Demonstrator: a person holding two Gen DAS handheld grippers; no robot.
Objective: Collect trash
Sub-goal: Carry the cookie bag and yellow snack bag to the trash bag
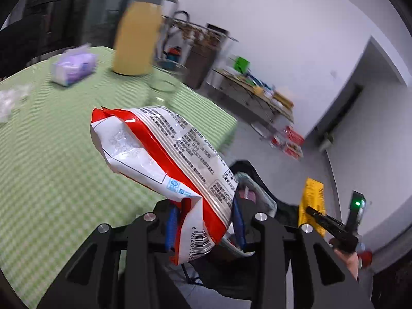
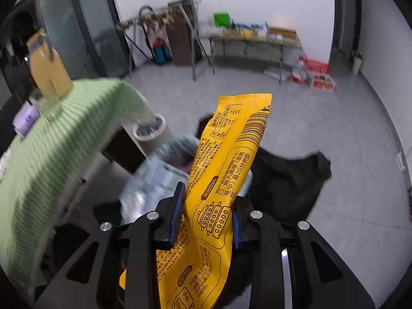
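My left gripper (image 1: 204,221) is shut on a red and white snack wrapper (image 1: 164,159), held in the air over the edge of the green checked table (image 1: 46,170). My right gripper (image 2: 206,216) is shut on a yellow wrapper (image 2: 221,170); it also shows in the left wrist view (image 1: 312,200). Below both is a black trash bag (image 2: 285,177) on the floor, open, with plastic packaging inside (image 2: 154,177); it also shows in the left wrist view (image 1: 257,193).
On the table stand a yellow juice bottle (image 1: 137,38), a glass (image 1: 164,85), a purple tissue pack (image 1: 74,67) and crumpled clear plastic (image 1: 10,97). A tape roll (image 2: 152,134) sits under the table's edge. Cluttered folding tables (image 2: 257,38) line the far wall.
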